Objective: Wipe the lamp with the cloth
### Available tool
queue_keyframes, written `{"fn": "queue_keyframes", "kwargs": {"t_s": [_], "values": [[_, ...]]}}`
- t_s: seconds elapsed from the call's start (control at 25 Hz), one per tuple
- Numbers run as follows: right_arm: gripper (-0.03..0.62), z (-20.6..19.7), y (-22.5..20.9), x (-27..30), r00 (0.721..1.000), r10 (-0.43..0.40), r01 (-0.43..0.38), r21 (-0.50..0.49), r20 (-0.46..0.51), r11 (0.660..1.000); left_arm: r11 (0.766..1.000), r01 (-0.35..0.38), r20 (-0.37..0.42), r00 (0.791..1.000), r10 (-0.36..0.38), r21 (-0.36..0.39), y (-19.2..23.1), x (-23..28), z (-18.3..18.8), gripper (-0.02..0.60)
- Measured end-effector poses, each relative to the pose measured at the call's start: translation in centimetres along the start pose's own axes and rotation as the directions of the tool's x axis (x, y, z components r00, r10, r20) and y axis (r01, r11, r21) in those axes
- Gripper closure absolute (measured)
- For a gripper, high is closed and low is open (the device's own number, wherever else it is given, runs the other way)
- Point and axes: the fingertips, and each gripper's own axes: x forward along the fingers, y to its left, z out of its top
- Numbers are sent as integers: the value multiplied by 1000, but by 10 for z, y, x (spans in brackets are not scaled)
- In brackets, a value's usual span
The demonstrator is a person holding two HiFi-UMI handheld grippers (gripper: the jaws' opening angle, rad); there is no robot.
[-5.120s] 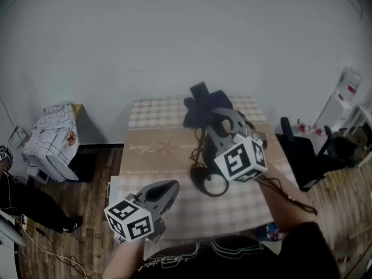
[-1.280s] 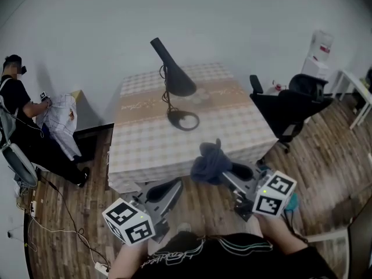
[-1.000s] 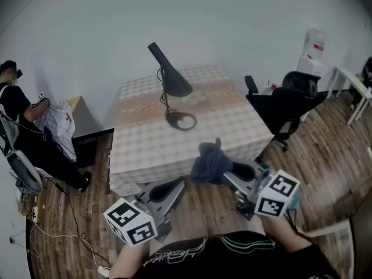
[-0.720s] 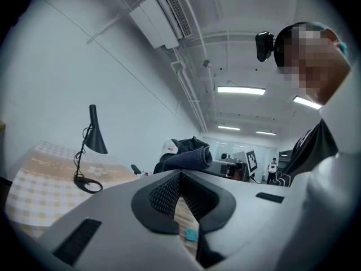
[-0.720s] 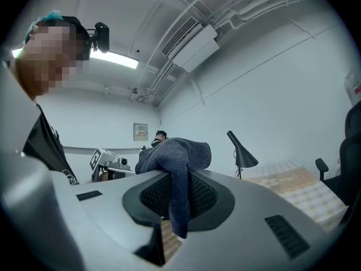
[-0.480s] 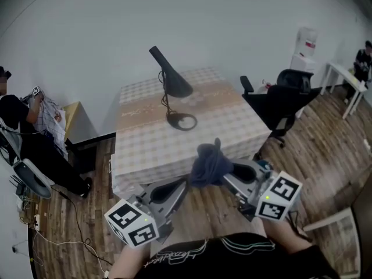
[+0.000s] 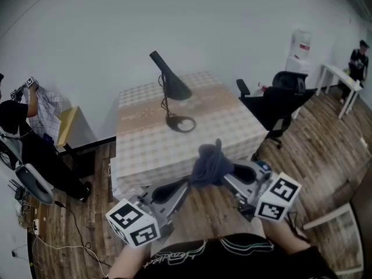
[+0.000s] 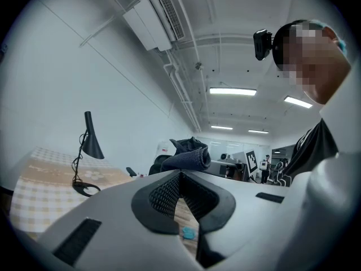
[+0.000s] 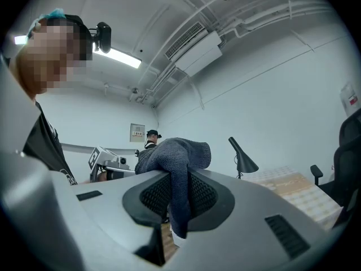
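Cloth (image 9: 172,154) pinched between right gripper (image 9: 179,176) fingers (image 9: 201,195), bunched above tips

The right tool (image 9: 178,176) has its jaws closed on a dark knitted cloth (image 9: 176,154). Most of the cloth is bunched in a rounded heap above the jaw tips, and one strip hangs down between the ribbed pads (image 9: 204,195). Beyond and to the right, well apart from the cloth, a black lamp (image 9: 243,158) with a cone shade stands upright on a checked worktop (image 9: 293,188). A dark chair (image 9: 346,147) shows at the right edge. High on the wall sits an air-conditioning unit (image 9: 197,51) (pipes run along the ceiling above it). A person in a cap (image 9: 151,139) stands far behind.
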Motion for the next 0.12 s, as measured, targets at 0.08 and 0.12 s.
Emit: {"fn": "queue_keyframes", "kwargs": {"t_s": [0.08, 0.12], "values": [[537, -5, 13, -2, 1000, 0, 0, -3, 4, 1000, 1000, 1, 2, 1000, -1, 4, -7, -12, -6, 583], [537, -8, 20, -3, 1000, 0, 0, -4, 6, 1000, 1000, 1, 2, 1000, -1, 6, -10, -18, -9, 583]]}}
